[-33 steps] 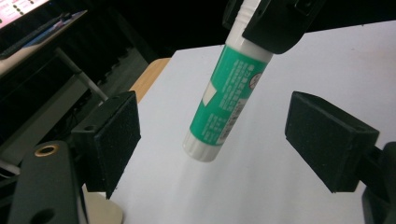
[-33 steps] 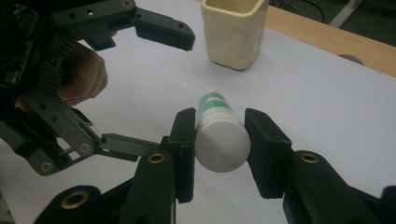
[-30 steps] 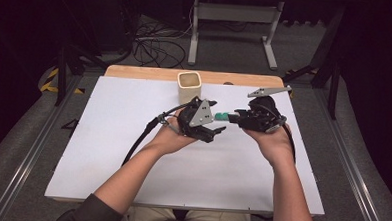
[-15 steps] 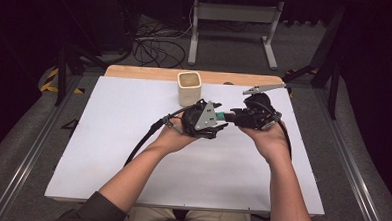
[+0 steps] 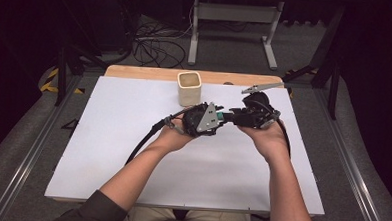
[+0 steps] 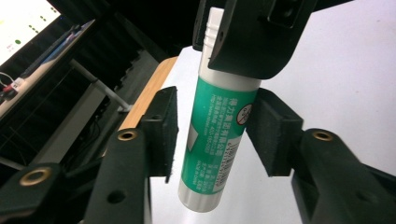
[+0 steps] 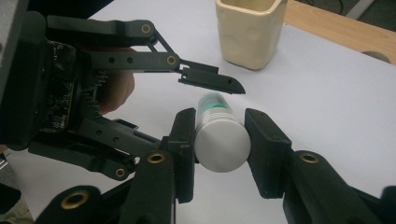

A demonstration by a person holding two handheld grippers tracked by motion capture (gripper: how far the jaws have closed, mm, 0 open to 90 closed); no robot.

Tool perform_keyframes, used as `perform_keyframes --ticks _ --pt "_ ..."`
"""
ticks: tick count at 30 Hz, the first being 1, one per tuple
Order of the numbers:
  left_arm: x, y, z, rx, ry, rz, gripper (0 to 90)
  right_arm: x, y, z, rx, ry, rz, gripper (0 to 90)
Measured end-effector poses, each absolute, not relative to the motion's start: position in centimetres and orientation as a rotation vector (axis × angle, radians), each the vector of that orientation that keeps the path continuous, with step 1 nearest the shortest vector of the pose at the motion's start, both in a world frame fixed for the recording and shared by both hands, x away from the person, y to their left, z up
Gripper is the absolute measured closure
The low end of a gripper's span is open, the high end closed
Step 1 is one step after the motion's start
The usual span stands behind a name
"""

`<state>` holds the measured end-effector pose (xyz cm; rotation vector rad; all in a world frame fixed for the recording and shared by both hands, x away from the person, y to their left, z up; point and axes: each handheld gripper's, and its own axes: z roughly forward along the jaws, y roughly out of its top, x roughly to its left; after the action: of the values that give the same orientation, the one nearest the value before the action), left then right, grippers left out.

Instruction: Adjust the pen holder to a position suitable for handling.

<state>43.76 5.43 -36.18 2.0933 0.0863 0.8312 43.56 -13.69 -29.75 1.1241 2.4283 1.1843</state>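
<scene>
High view: over a white table top (image 5: 132, 153), a person's two hands meet just in front of a cream cup (image 5: 189, 87), the left gripper (image 5: 218, 119) and the right gripper (image 5: 232, 117) pointed at each other with a green and white glue stick (image 5: 228, 113) bridging the short gap between them. Left gripper view: the glue stick (image 6: 219, 119) hangs tilted between that claw's two black pads; the jaws have just been closing, yet a sliver of light shows on the left pad's side and the right pad sits at the tube's edge, so whether they press on the tube cannot be told for sure. Above, the other claw's jaws clamp the stick's white upper part near the cap. Right gripper view: the right gripper (image 7: 219, 140) is closed on the glue stick (image 7: 220, 140), both pads tight against the sides of its white round end, the green label running away from the camera. Beyond it, the left gripper (image 7: 205, 100) comes in from the left, one finger (image 7: 210, 80) above the tube and the other below it. Behind stands the cream cup (image 7: 250, 30) on the white sheet, near the wooden edge (image 7: 336, 25) of the table.
</scene>
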Motion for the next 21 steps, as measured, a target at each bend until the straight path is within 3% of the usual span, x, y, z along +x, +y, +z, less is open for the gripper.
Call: perform_keyframes --ticks 8,21 --pt "43.72 5.34 -36.23 2.102 0.068 0.839 63.2 43.69 -13.67 -29.65 1.135 2.43 1.185 65.7" --pt "43.88 5.32 -36.18 2.098 0.071 0.845 65.1 43.92 -13.75 -29.8 1.1 2.415 1.216 64.9"
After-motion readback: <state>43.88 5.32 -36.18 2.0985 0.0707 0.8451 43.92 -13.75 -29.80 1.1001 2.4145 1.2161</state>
